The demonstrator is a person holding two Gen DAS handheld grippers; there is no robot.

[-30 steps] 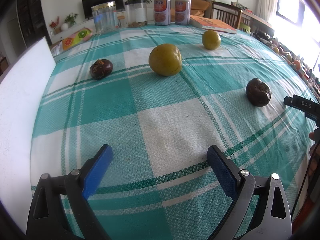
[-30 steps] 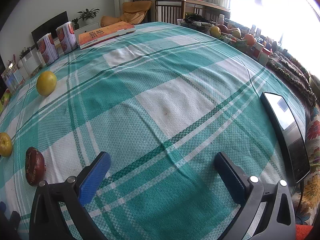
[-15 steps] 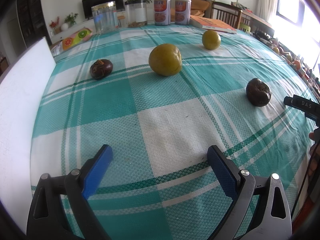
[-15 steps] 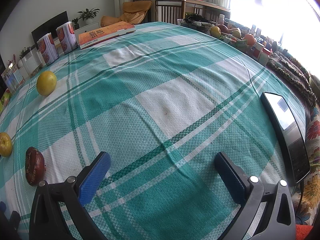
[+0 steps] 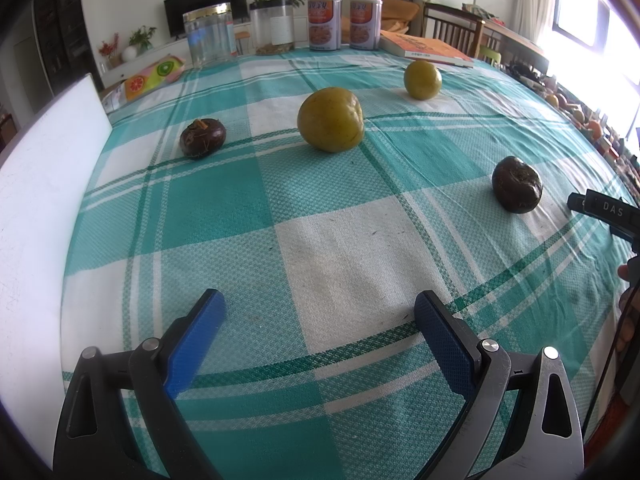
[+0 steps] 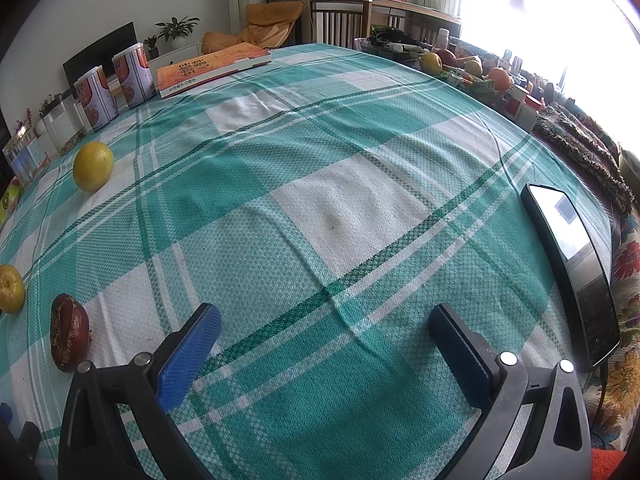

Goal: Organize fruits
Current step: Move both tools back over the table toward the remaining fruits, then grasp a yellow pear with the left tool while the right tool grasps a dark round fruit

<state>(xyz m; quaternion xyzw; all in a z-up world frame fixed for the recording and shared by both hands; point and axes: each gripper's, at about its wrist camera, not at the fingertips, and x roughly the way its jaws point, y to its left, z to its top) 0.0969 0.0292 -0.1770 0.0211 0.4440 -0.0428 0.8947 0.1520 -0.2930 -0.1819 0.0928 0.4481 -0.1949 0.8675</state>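
Several fruits lie apart on the green-and-white checked tablecloth. In the left wrist view a large yellow-green fruit (image 5: 330,119) sits mid-table, a smaller yellow one (image 5: 422,79) behind it, a dark round fruit (image 5: 202,138) to the left and a dark wrinkled fruit (image 5: 517,189) to the right. My left gripper (image 5: 320,312) is open over bare cloth, well short of them. My right gripper (image 6: 326,326) is open too, with the wrinkled fruit (image 6: 69,337), the yellow-green fruit (image 6: 11,288) and the yellow fruit (image 6: 93,166) off to its left.
A white board (image 5: 44,184) lines the left table edge. Jars (image 5: 209,34), two cans (image 5: 324,24) and an orange book (image 5: 426,46) stand at the far edge. A phone (image 6: 572,264) lies near the right edge. A fruit basket (image 6: 468,70) sits beyond the table. A hand (image 5: 628,308) shows at right.
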